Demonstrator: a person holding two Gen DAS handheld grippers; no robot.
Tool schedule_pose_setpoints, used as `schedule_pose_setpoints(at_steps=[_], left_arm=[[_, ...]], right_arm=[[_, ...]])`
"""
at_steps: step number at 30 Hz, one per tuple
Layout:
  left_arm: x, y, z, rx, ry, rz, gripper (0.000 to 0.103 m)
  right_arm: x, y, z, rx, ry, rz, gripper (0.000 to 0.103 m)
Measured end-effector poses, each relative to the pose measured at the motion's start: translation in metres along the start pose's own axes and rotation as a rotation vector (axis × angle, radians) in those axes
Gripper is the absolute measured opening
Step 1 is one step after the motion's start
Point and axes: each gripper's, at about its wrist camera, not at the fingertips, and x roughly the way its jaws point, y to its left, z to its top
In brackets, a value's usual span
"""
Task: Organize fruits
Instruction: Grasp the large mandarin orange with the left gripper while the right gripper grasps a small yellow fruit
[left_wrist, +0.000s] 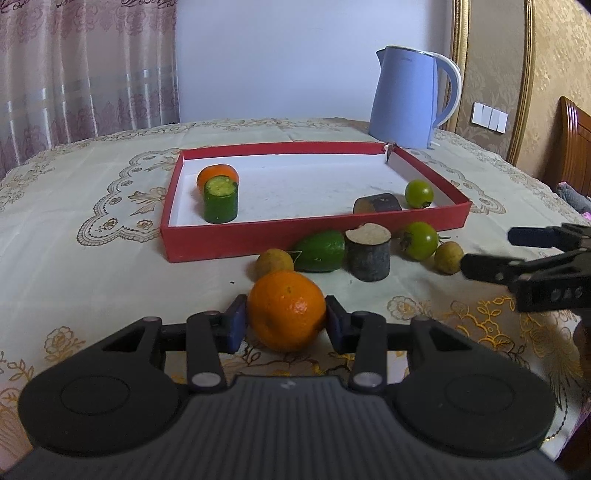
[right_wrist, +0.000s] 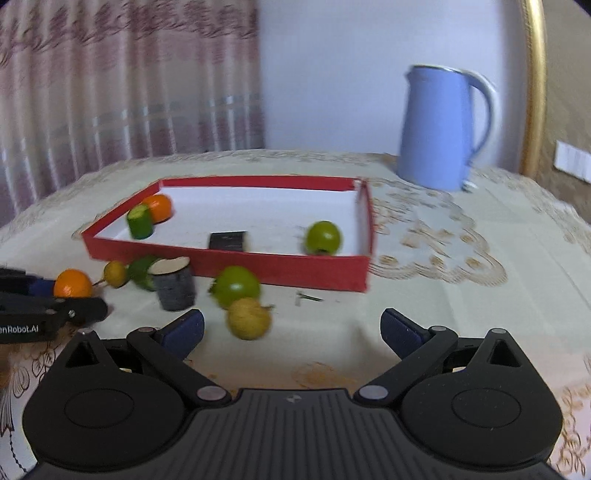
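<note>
1. Two grippers work over a tabletop (left_wrist: 92, 258) under a cream embroidered cloth. The left gripper (left_wrist: 285, 320) has its blue-padded fingers (left_wrist: 236, 325) closed on a mandarin orange (left_wrist: 286, 310), pads touching both flanks; whether the fruit rests on the cloth or is lifted I cannot tell.
2. The right gripper (right_wrist: 291, 326) has its fingers (right_wrist: 184, 326) spread wide, with nothing between them (this view is motion-blurred). A small yellowish round fruit (right_wrist: 248, 318) lies just ahead, nearer the left finger.
3. The red tray (left_wrist: 258, 242) with a white floor sits mid-tabletop. Inside, at the left, a cut cucumber piece (left_wrist: 220, 199) stands upright in front of another orange (left_wrist: 218, 174); toward the right, a dark cylinder piece (left_wrist: 377, 203) lies on its side beside a green tomato (left_wrist: 419, 193).
4. Outside, along the tray's near wall, lie a second yellowish fruit (left_wrist: 274, 261), a green oval fruit (left_wrist: 320, 251), an upright dark stump with a pale cut top (left_wrist: 368, 254) and a second green tomato (left_wrist: 419, 240).
5. A pale blue electric kettle (left_wrist: 406, 98) stands behind the tray's far right corner.
</note>
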Motion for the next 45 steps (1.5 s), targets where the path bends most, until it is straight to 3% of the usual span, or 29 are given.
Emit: schedule_pose_setpoints(at_steps=[2,5,9,11,14,20,33,45], left_arm=[[0.000,0.001,0.000,-0.002,0.002,0.000,0.040],[0.000,0.003,0.000,-0.009,0.004,-0.003,0.040],[0.001,0.004,0.001,-0.015,0.006,-0.009,0.040],[0.002,0.005,0.001,-0.015,0.006,-0.010,0.040],[0.003,0.004,0.001,-0.011,0.005,-0.009,0.040],[0.005,0.004,0.000,-0.008,-0.001,-0.010,0.040],[0.009,-0.003,-0.004,0.057,-0.029,0.017,0.043],[0.010,0.001,-0.004,0.034,-0.028,-0.001,0.044]], right_arm=[[0.005,0.007,0.002,-0.030,0.007,-0.010,0.086],[0.014,0.007,0.005,-0.031,0.033,0.013,0.073],[0.020,0.009,0.006,-0.044,0.042,0.025,0.066],[0.023,0.011,0.006,-0.055,0.053,0.033,0.049],[0.025,0.015,0.005,-0.073,0.056,0.053,0.039],[0.025,0.020,0.005,-0.098,0.052,0.054,0.032],[0.025,0.015,0.005,-0.053,0.061,0.034,0.031],[0.016,0.009,0.006,-0.015,0.023,0.028,0.030]])
